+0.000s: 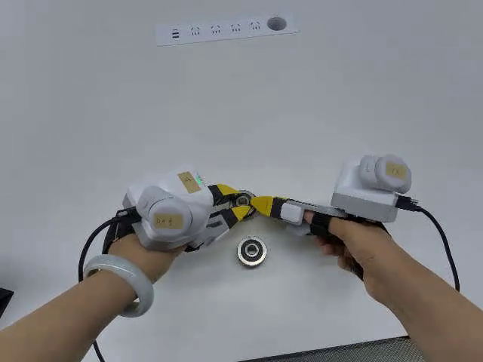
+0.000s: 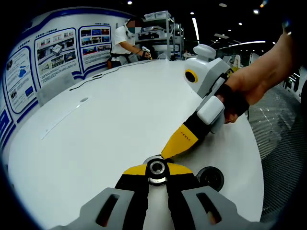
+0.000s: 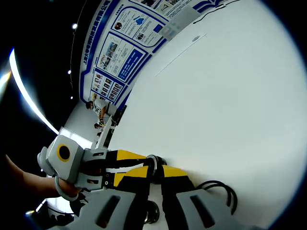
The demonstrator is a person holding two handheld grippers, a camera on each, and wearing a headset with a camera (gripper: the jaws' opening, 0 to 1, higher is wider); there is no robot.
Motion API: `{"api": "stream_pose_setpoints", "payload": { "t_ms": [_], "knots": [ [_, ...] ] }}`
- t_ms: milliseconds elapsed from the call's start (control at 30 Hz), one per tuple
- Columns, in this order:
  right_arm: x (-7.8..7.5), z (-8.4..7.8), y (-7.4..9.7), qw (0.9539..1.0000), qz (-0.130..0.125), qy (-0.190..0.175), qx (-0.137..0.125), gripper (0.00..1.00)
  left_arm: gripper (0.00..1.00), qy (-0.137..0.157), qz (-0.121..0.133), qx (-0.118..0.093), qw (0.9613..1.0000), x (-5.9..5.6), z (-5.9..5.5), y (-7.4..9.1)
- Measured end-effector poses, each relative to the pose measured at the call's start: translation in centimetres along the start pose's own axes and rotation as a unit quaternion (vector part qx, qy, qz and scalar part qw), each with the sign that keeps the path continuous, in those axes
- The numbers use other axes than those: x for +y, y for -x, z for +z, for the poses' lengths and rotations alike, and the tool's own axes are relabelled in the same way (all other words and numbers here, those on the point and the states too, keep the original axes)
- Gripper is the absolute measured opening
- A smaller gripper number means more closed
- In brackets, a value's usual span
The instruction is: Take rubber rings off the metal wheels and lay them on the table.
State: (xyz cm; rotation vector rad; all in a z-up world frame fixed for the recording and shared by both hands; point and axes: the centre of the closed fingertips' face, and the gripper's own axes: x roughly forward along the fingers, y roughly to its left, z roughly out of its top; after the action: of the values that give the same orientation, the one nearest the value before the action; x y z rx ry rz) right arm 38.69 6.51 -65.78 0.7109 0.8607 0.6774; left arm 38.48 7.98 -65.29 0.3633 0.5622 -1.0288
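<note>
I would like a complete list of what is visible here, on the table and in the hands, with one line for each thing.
table: one, white, under everything
power strip: one, white, at the far side of the table
metal wheel: one, silver with a black ring, flat on the table near the tongs
held wheel: one, silver, gripped between the left tongs' tips
display boards: several, blue and white, behind the table
bracelet: one, pale, on the left wrist
left tongs: yellow and black, shut on the held wheel
right tongs: yellow and black, tips closed at that wheel's edge
</note>
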Motion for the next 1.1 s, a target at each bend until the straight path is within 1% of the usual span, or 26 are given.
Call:
{"api": "stream_pose_setpoints", "payload": {
  "t_ms": [167, 367, 533, 733, 833, 1000, 1067, 1100],
  "knots": [
    [-0.3, 0.0, 0.0, 0.9999, -0.006, 0.013, 0.004, 0.06, 0.14, 0.0, 0.0, -0.001, 1.0, 0.1, 0.0, 0.0],
    [-0.2, 0.0, -0.1, 1.0, -0.002, 0.005, 0.004, 0.05, 0.14, 0.001, 0.0, -0.001, 1.0, 0.1, 0.0, 0.0],
    [0.0, 0.0, 0.0, 0.9999, -0.002, 0.011, 0.004, 0.04, 0.14, 0.002, 0.0, -0.003, 1.0, 0.1, 0.0, 0.0],
    [0.3, 0.0, 0.1, 0.9999, -0.001, 0.013, 0.003, 0.04, 0.14, 0.002, -0.001, -0.003, 1.0, 0.0, 0.1, 0.0],
    [0.5, 0.0, 0.3, 0.9998, 0.001, 0.022, 0.003, 0.05, 0.14, 0.002, -0.001, -0.003, 1.0, 0.0, 0.1, 0.0],
    [1.1, -0.1, 0.4, 0.9995, 0.015, 0.025, 0.007, 0.05, 0.14, 0.003, -0.001, -0.004, 1.0, 0.0, 0.1, 0.1],
    [1.1, -0.2, 0.2, 0.9995, 0.012, 0.029, 0.009, 0.06, 0.14, 0.003, -0.001, -0.004, 1.0, 0.0, 0.1, 0.1],
    [1.1, 0.0, 0.2, 0.9995, 0.012, 0.03, 0.005, 0.06, 0.14, 0.003, -0.001, -0.004, 1.0, 0.0, 0.1, 0.1]
  ]
}}
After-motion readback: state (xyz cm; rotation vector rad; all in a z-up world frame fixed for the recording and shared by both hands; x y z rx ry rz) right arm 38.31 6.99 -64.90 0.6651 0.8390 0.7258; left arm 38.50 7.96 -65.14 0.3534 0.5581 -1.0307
